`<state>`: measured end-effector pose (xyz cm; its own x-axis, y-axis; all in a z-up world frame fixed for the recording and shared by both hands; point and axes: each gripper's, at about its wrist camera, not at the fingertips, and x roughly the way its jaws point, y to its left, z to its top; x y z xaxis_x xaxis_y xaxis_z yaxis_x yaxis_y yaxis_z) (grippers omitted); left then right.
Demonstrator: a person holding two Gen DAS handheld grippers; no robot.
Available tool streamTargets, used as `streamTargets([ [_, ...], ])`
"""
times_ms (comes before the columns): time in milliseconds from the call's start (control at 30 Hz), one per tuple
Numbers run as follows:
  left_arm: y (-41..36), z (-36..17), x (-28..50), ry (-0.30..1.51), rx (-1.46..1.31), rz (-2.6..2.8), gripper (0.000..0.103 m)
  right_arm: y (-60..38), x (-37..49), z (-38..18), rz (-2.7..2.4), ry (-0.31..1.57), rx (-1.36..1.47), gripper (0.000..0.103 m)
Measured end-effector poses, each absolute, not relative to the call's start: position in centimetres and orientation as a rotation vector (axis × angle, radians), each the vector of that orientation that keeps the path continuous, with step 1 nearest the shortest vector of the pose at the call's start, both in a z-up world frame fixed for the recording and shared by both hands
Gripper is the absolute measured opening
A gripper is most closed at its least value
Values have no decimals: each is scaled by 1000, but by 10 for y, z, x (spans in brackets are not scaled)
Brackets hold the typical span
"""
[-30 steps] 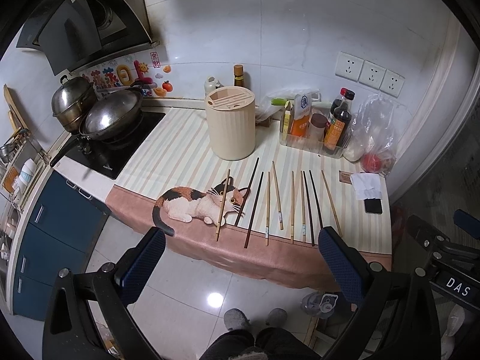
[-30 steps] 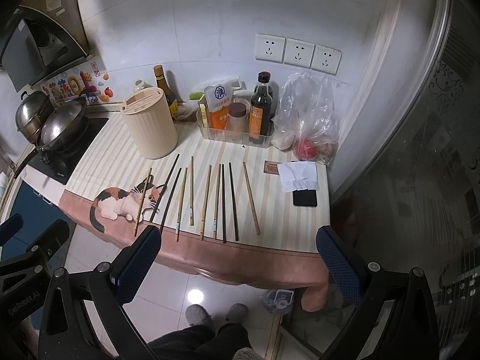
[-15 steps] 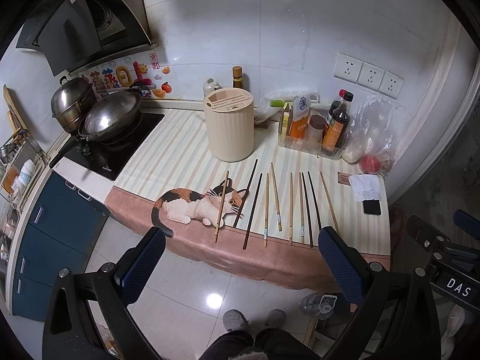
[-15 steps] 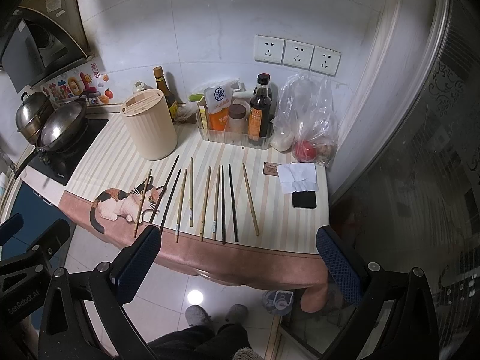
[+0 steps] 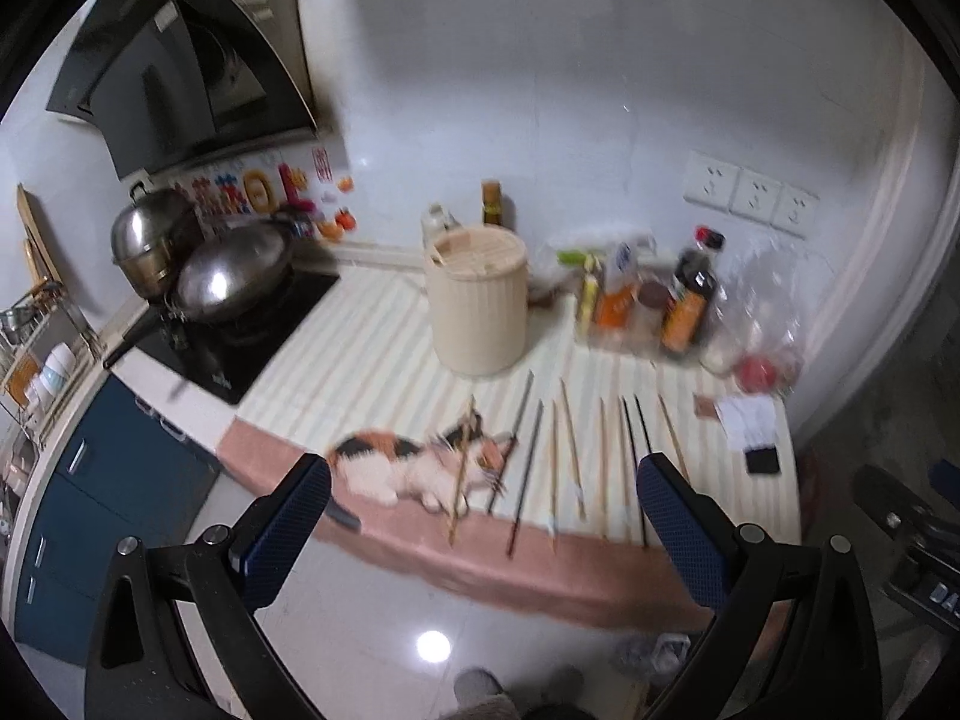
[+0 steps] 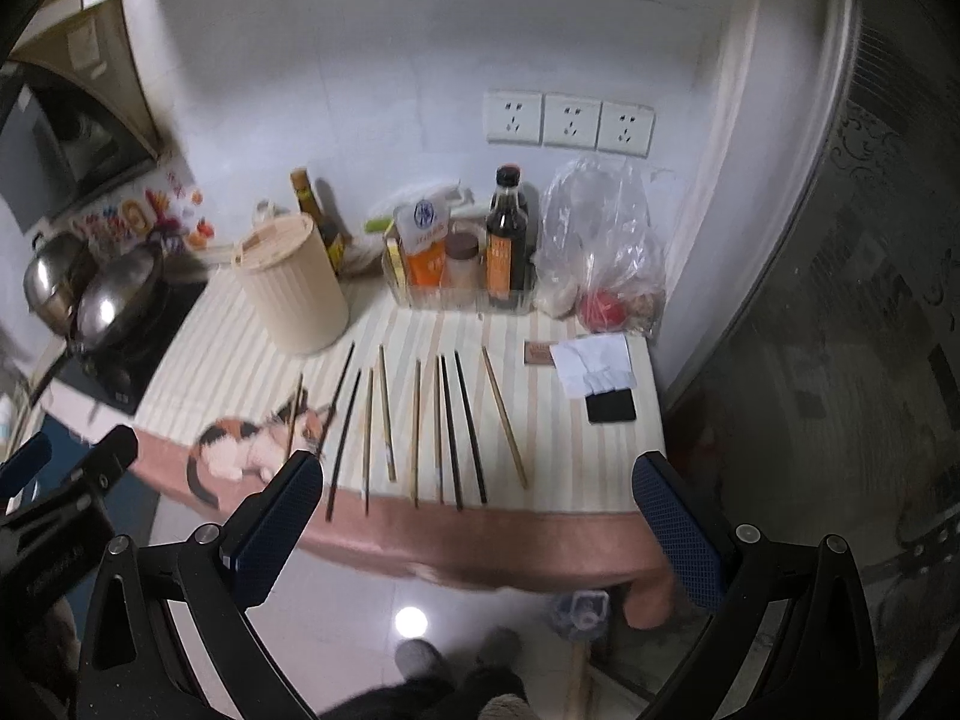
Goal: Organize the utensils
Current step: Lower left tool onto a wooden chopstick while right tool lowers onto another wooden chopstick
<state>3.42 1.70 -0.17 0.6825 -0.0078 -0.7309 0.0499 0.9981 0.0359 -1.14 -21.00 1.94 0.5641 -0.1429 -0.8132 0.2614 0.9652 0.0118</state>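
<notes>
Several chopsticks (image 5: 570, 456) (image 6: 420, 426), some pale wood and some dark, lie side by side on the striped counter mat, tips toward the front edge. Behind them stands a cream ribbed utensil holder (image 5: 477, 300) (image 6: 291, 285) with a slotted lid. My left gripper (image 5: 480, 534) is open, well back from the counter and above the floor, with nothing between its blue-padded fingers. My right gripper (image 6: 468, 531) is open too, held off the counter's front edge and also holding nothing.
A wok (image 5: 231, 273) and a lidded pot (image 5: 150, 240) sit on the stove at left. A tray of sauce bottles (image 6: 468, 264), a plastic bag (image 6: 606, 246), white paper (image 6: 594, 363) and a black phone (image 6: 611, 405) occupy the counter's back and right. A person's feet (image 6: 456, 660) show below.
Both grippers have tilted upward and moved closer to the counter, so the chopsticks and holder sit lower and larger in view. Both views are motion-blurred. Nothing on the counter moved.
</notes>
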Motion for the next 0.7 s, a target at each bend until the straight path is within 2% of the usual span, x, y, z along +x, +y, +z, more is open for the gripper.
streamTargets([
  [200,39,-36,68,788,111,15,103,-204,6,-12,-272,899,181,103],
  [333,48,-77,104,875,150,61,103,-203,39,-54,-258,981,203,103],
  [400,54,-108,127,968,147,72,103,-201,59,-78,-226,1038,219,94],
  [533,65,-173,166,1147,116,98,103,-201,101,-134,-167,1136,230,86],
  [600,68,-205,182,1230,94,119,100,-202,122,-160,-139,1186,239,75],
  [633,67,-218,189,1262,82,118,97,-203,137,-179,-121,1232,247,72],
  [700,63,-244,205,1320,80,121,86,-208,160,-208,-87,1289,271,61],
])
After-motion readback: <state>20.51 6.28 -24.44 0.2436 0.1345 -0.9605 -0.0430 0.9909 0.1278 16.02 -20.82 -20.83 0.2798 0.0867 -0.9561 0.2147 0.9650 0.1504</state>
